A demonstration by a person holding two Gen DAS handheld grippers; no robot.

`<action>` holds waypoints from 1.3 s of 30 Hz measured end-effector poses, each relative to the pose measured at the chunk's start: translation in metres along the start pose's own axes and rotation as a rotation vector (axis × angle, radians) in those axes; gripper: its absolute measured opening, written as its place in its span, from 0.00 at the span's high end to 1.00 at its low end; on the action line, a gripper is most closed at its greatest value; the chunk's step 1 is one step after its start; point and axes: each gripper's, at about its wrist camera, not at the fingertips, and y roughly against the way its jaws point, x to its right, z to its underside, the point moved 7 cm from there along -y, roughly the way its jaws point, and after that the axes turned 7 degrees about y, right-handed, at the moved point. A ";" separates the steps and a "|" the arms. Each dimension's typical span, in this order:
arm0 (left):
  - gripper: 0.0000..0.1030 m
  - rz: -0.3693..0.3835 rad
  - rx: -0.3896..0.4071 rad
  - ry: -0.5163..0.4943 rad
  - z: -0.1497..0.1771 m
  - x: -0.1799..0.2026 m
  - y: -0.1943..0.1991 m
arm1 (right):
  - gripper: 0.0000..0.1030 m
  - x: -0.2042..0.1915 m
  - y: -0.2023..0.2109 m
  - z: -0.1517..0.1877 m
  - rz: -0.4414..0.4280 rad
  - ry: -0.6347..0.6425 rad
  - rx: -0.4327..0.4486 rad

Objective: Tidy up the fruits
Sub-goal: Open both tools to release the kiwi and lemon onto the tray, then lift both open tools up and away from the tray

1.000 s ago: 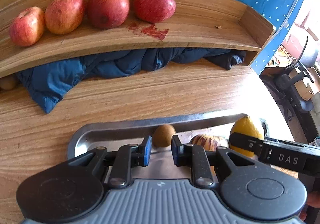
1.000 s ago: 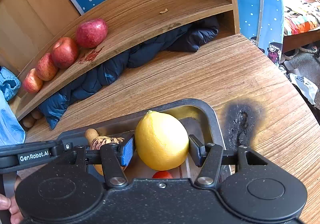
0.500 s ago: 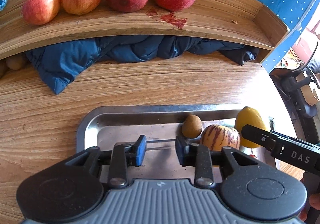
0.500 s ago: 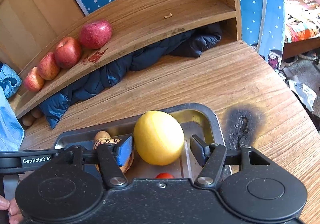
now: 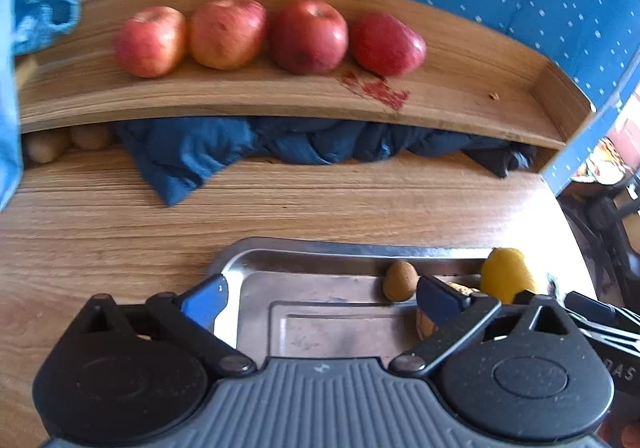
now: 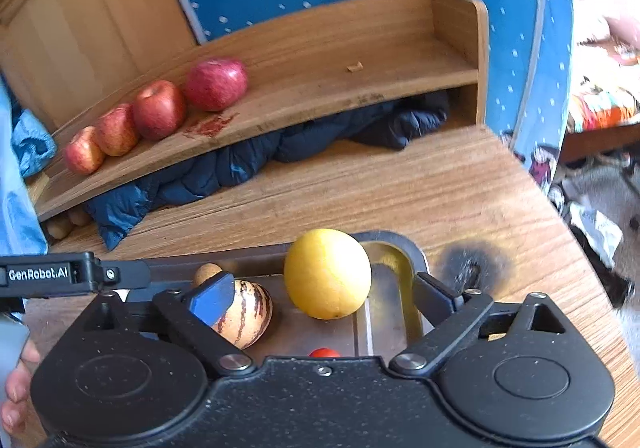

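Several red apples point(image 5: 272, 35) stand in a row on the curved wooden shelf point(image 5: 460, 87). A steel tray point(image 5: 288, 256) lies on the table below. In it are a yellow lemon point(image 6: 327, 274), a striped fruit point(image 6: 248, 316), a brown kiwi point(image 5: 400, 280) and a small red fruit point(image 6: 324, 352). My left gripper point(image 5: 320, 300) hangs open over the tray's bare left part, holding nothing. My right gripper point(image 6: 324, 296) is open too, its fingers either side of the lemon without touching it. The striped fruit sits partly behind the right gripper's left finger.
A dark blue jacket point(image 5: 208, 151) is stuffed under the shelf, with brown round fruits point(image 5: 48, 145) at its left end. A burn mark point(image 6: 468, 268) is beside the tray. The table edge point(image 6: 580, 248) runs close on the right. A hand point(image 6: 16, 388) holds the left gripper.
My left gripper went from nearly shut to wide open and shifted left along the tray. My right gripper opened wider and drew back from the lemon, which now rests in the tray.
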 end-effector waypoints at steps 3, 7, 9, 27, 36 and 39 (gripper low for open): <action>0.01 -0.031 0.020 0.041 0.005 -0.007 0.013 | 0.02 -0.003 0.013 0.002 0.003 0.042 0.023; 0.01 -0.053 0.067 0.065 0.019 -0.010 0.034 | 0.01 -0.008 0.038 0.009 -0.001 0.096 0.066; 0.01 -0.070 0.091 0.058 0.026 -0.011 0.045 | 0.01 -0.010 0.048 0.014 -0.006 0.116 0.081; 0.01 -0.114 0.223 0.058 0.127 -0.015 0.126 | 0.01 -0.021 0.128 0.069 -0.058 0.249 0.161; 0.01 -0.120 0.243 0.028 0.150 -0.016 0.150 | 0.01 -0.025 0.150 0.091 -0.083 0.254 0.164; 0.01 -0.133 0.244 0.009 0.154 -0.016 0.154 | 0.01 -0.027 0.150 0.097 -0.093 0.252 0.154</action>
